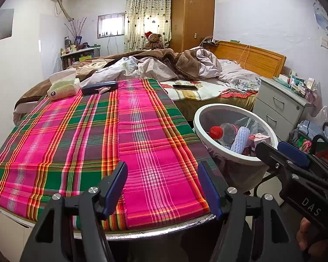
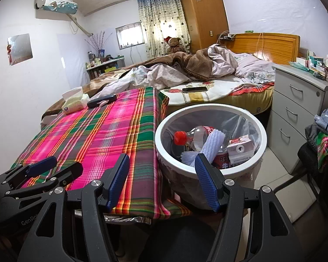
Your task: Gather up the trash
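A table (image 1: 54, 131) draped in pink-and-green plaid cloth stands beside a round white plastic trash bin (image 2: 210, 170), which holds a clear red-capped plastic bottle (image 2: 191, 138), white foam netting (image 2: 214, 145) and a small carton (image 2: 240, 150). The left gripper (image 1: 163, 187) and right gripper (image 2: 161, 181) are both spread, pinching nothing.

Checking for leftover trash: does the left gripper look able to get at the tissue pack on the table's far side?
Probably yes: the left gripper is open, and only bare plaid cloth lies before the tissue pack.
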`<control>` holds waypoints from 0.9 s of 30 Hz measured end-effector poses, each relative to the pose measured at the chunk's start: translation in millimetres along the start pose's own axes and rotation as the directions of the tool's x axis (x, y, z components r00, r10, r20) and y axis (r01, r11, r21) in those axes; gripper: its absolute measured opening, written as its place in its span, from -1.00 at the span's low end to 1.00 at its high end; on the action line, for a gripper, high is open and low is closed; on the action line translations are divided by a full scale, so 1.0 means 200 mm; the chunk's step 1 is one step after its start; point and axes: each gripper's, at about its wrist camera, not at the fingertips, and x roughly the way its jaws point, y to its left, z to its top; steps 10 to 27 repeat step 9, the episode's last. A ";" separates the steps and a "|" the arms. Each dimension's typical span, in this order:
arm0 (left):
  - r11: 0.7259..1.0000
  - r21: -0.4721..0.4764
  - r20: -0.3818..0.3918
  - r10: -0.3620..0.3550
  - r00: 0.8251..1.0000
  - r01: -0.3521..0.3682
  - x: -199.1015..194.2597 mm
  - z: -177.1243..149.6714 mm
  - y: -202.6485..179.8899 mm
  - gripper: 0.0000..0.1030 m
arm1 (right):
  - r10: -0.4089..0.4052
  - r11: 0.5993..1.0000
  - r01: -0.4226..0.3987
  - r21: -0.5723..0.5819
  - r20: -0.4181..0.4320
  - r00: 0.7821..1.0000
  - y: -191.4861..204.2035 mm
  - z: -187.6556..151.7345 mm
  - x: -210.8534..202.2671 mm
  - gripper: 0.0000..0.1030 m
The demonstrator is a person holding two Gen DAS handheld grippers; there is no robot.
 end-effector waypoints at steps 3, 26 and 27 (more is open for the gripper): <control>1.000 -0.001 -0.001 0.001 1.000 -0.001 0.00 0.00 0.00 0.32 | 0.001 1.000 -0.001 -0.002 0.002 1.000 0.00 0.00 0.00 0.23; 1.000 -0.002 -0.002 0.002 1.000 -0.002 0.00 0.00 0.00 0.32 | 0.001 1.000 -0.001 -0.002 0.002 1.000 0.00 0.00 0.00 0.23; 1.000 -0.002 -0.002 0.002 1.000 -0.002 0.00 0.00 0.00 0.32 | 0.001 1.000 -0.001 -0.002 0.002 1.000 0.00 0.00 0.00 0.23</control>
